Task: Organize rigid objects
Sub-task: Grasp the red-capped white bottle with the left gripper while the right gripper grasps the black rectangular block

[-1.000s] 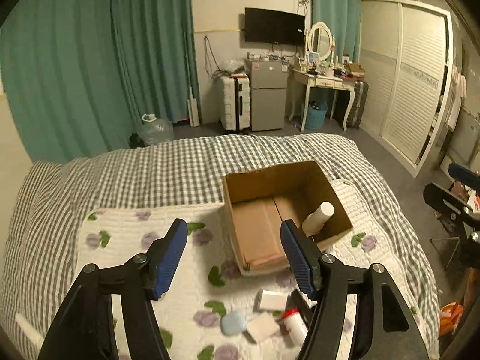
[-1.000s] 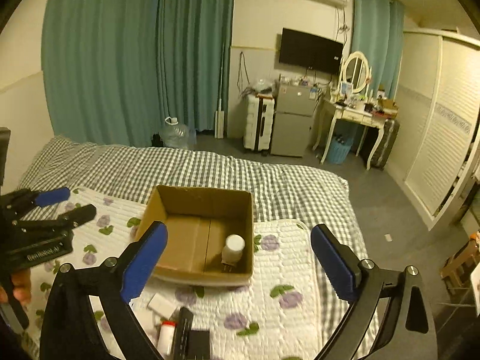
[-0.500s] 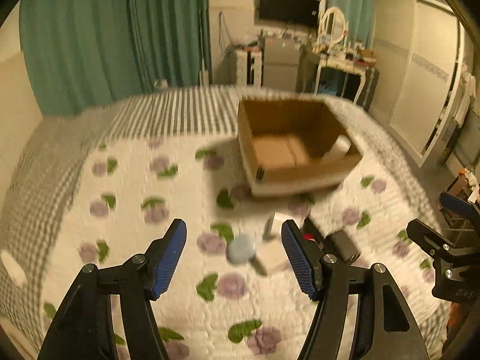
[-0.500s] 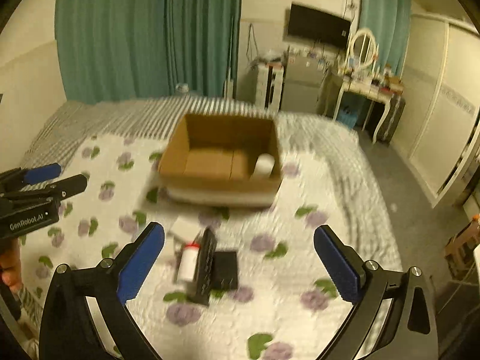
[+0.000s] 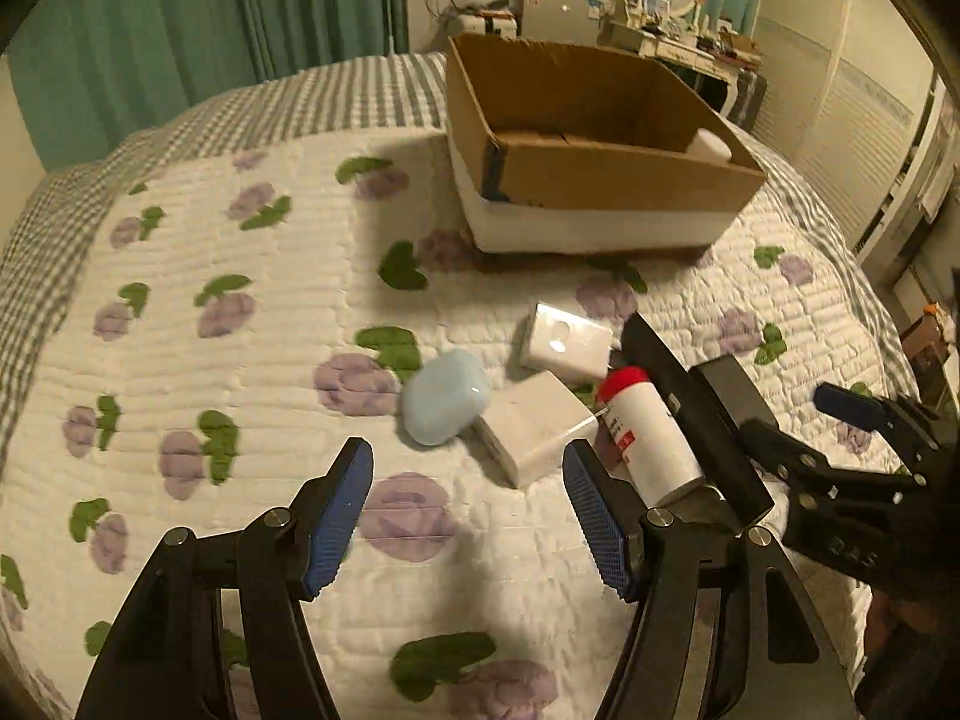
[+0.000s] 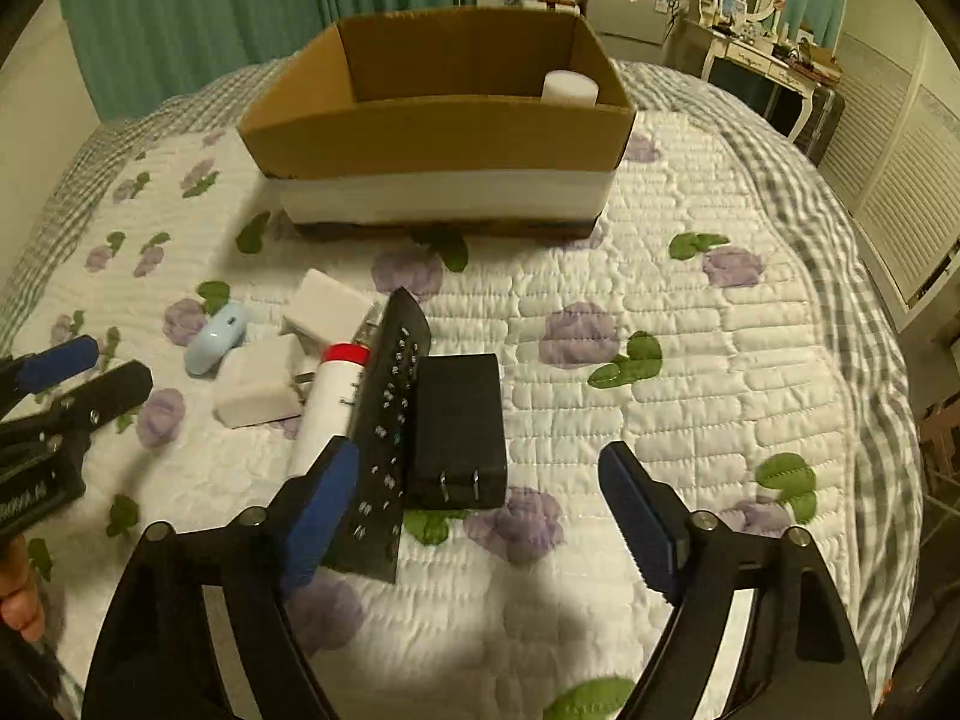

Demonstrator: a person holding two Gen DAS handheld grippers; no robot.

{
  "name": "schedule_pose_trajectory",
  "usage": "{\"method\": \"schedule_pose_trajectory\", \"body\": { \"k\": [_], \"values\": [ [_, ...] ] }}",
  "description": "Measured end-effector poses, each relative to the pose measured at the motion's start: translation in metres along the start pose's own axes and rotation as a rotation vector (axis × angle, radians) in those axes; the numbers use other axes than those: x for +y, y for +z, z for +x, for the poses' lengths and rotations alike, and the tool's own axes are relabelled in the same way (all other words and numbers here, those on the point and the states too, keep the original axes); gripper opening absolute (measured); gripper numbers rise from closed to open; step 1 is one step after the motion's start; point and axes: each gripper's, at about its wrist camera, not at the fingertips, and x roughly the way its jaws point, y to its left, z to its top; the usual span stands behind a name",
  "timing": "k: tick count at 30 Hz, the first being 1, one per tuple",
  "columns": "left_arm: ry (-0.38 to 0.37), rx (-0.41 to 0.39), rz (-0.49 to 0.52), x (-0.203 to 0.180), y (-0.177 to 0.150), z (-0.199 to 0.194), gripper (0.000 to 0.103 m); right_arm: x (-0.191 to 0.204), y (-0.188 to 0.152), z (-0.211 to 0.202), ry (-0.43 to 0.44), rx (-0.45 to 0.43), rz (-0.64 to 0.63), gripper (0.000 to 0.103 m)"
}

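Note:
A cardboard box (image 5: 600, 138) (image 6: 438, 120) stands on the quilted bed and holds a white bottle (image 6: 570, 87). In front of it lie a light blue case (image 5: 444, 405) (image 6: 217, 339), two white adapters (image 5: 537, 429) (image 5: 567, 342), a white bottle with a red cap (image 5: 651, 441) (image 6: 327, 405), a black remote (image 6: 384, 450) and a black power adapter (image 6: 459, 429). My left gripper (image 5: 468, 516) is open, low over the quilt just short of the blue case and near adapter. My right gripper (image 6: 477, 516) is open, just short of the black adapter and remote.
The bed's gingham edge (image 6: 840, 240) drops off to the right. Teal curtains (image 5: 210, 30), a fridge (image 6: 627, 15) and a dressing table (image 6: 762, 54) stand beyond the bed. A white wardrobe (image 6: 900, 150) is at right.
Both grippers have dropped and tilted down from high above the bed to close over the loose items. Both stay open and empty.

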Motion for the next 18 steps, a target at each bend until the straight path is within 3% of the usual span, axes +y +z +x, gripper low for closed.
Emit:
{"method": "schedule_pose_trajectory", "body": {
  "k": [13,14,15,18],
  "values": [
    [-0.017,0.066,0.016,-0.023,0.002,0.025,0.069,-0.014,0.006,0.038,0.051,0.026,0.056,0.069],
    [-0.018,0.068,0.023,-0.026,0.003,0.025,0.069,-0.011,0.005,0.043,0.052,0.054,0.033,0.05],
    [-0.022,0.07,0.028,-0.029,0.003,0.025,0.069,-0.007,0.004,0.046,0.063,0.073,0.009,0.04],
    [-0.046,0.075,0.04,-0.039,0.004,0.024,0.069,-0.003,0.003,0.041,0.062,0.052,-0.008,0.038]
  ]
}}
